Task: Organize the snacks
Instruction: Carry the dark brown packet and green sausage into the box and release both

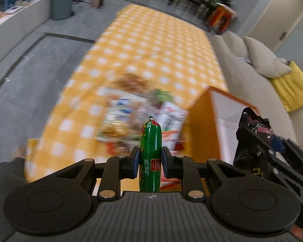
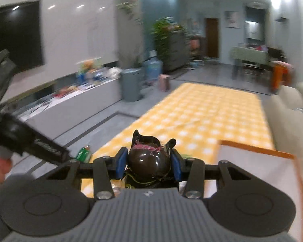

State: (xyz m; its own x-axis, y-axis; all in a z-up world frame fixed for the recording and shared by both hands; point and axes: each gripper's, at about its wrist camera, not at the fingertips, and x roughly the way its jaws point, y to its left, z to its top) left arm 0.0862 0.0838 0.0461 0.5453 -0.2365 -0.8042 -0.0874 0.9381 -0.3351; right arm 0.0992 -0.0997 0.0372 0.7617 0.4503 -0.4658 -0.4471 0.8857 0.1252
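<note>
My left gripper is shut on a green sausage stick, which stands upright between the blue pads, raised over the table. Below it lies a blurred heap of snack packets on the yellow checked tablecloth. My right gripper is shut on a dark glossy snack packet with pink print. That same packet and gripper show at the right edge of the left wrist view. The sausage and the left gripper's body appear at the left of the right wrist view.
An orange-rimmed box with a white inside stands on the table at the near right. A beige sofa with a yellow cushion runs along the table's right side. A grey bin stands on the floor far left.
</note>
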